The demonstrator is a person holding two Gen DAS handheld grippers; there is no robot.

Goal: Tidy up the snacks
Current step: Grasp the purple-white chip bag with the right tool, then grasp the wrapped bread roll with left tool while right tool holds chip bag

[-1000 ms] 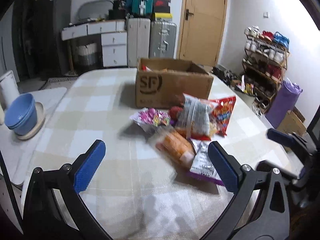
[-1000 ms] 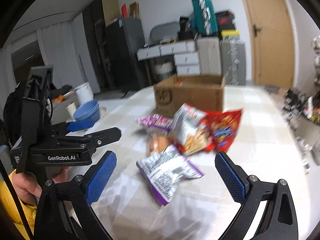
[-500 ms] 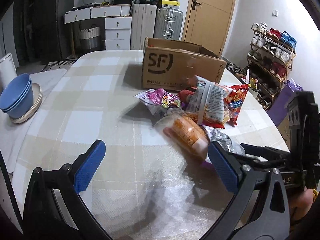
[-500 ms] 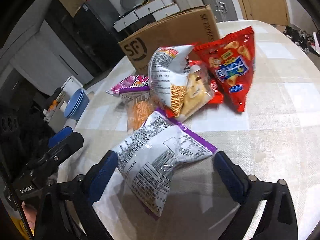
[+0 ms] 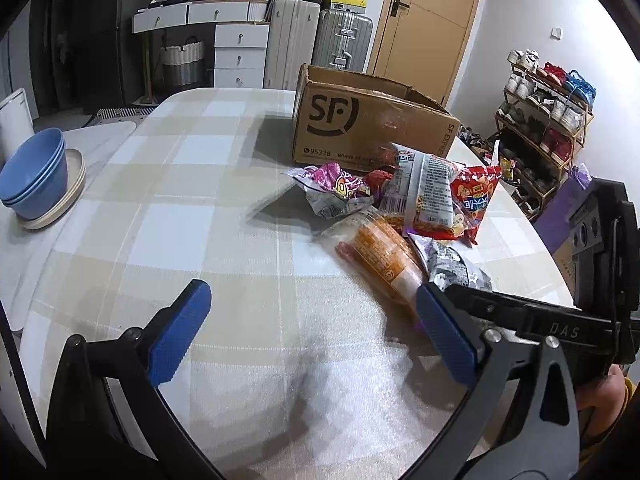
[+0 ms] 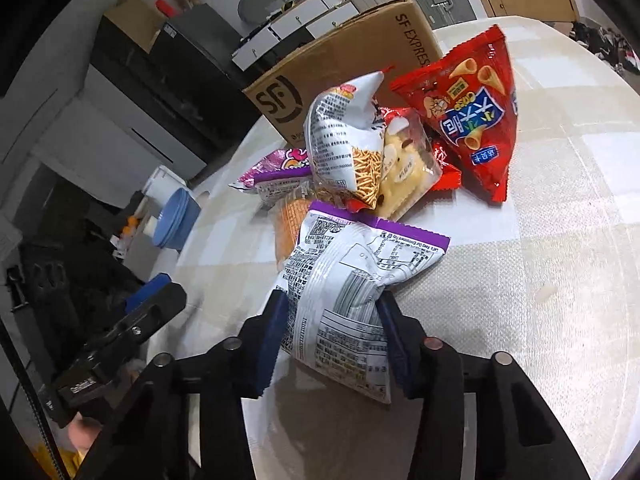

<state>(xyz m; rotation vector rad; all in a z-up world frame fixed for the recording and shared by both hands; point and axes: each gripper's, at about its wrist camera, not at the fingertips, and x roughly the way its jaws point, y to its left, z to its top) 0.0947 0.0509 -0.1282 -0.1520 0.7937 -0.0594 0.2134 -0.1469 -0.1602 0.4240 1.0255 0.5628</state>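
Right claw (image 6: 332, 336) closing on near end of crinkly white-and-purple foil snack bag (image 6: 352, 280) w/ pads pinching only its puffy corner, left claw (image 5: 304, 340) wide & empty over checked surface (image 5: 180, 200); bag could slip or burst.

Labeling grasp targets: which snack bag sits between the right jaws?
The white bag with the purple edge, nearest the camera; the right gripper's jaws are closing on its creased lower end. The other bags lie untouched behind it.

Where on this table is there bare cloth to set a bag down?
Bare checked tablecloth lies between the blue bowls and the snack pile, and in front of the open left tool. Crowded: in front of the SF cardboard box, where the right tool is closing on the purple-edged bag.
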